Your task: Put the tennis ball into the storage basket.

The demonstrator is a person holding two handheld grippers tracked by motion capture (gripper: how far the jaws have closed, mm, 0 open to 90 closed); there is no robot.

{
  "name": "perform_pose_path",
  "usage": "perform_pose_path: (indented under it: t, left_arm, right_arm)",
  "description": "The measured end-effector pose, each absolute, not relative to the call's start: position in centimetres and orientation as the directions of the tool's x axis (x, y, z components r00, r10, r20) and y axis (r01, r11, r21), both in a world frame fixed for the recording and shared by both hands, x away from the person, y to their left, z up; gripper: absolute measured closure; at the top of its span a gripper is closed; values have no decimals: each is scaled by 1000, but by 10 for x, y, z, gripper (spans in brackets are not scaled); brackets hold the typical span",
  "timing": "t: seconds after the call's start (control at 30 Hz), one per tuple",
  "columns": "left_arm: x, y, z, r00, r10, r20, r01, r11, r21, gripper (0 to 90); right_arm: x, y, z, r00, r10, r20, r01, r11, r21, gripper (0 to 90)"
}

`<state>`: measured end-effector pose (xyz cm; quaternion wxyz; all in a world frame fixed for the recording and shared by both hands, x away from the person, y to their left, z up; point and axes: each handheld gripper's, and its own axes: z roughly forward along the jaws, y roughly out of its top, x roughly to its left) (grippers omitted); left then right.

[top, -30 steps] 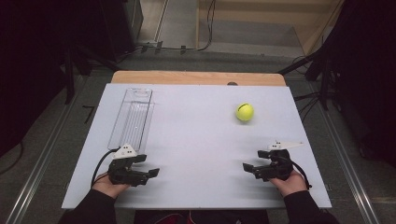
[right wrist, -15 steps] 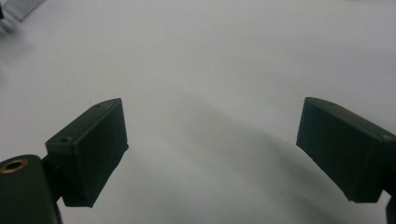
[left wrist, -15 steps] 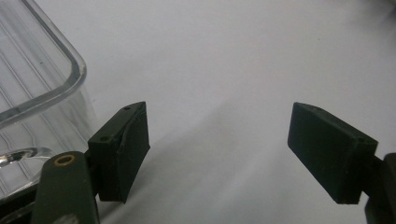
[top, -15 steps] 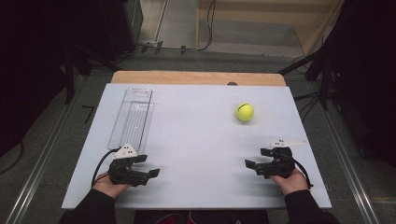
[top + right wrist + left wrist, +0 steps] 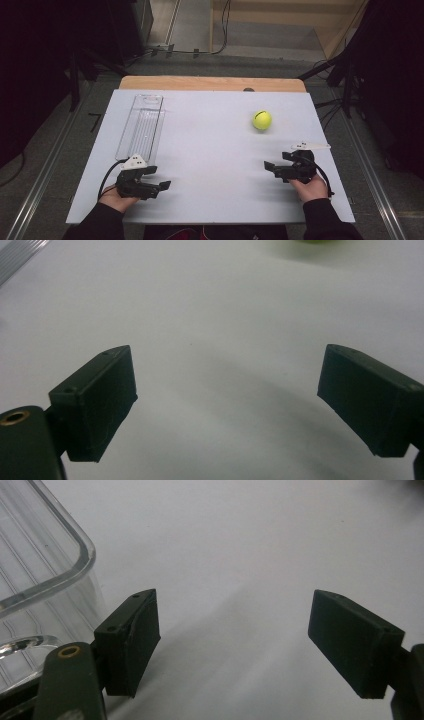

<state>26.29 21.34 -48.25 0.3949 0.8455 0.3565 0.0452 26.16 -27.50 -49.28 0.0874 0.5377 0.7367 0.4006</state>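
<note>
Two things lie on the table: a clear tray at the left and a ball toward the right. The left hand-held gripper rests near the table's front edge, just in front of the tray's near end, its jaws wide apart with nothing between them; its own view shows the tray's rounded corner just beside the left jaw. The right hand-held gripper sits at the front right, jaws likewise apart and empty, pointing roughly toward the table's middle. The ball stands well ahead of it, apart from both grippers, and a yellow-green sliver of it shows at the top edge of the right gripper view. The work looks to be at its start, with the reach not yet made. Judging by position, the next move calls for the right gripper to go forward to the ball, straddle it, and close evenly, since a round ball may roll off if nudged.
</note>
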Motion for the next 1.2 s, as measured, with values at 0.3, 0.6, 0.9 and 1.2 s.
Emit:
perform_pose_path:
  t: [0.3,0.6,0.9,1.2]
  left_arm:
    - [263,214,-482,741,633,-225,573,-421,704,211]
    - [264,214,-482,747,628,-220,569,-431,701,211]
    - [265,213,-482,746,627,-224,570,-428,701,211]
    - [265,213,-482,744,629,-227,573,-424,701,211]
  right_arm:
    - [269,-275,-487,-384,883,270,713,98,695,0]
    - [277,-280,-487,-356,892,277,727,79,682,0]
    - [284,-277,-487,-366,885,289,728,79,681,0]
    - [295,-276,-487,-360,893,270,728,89,680,0]
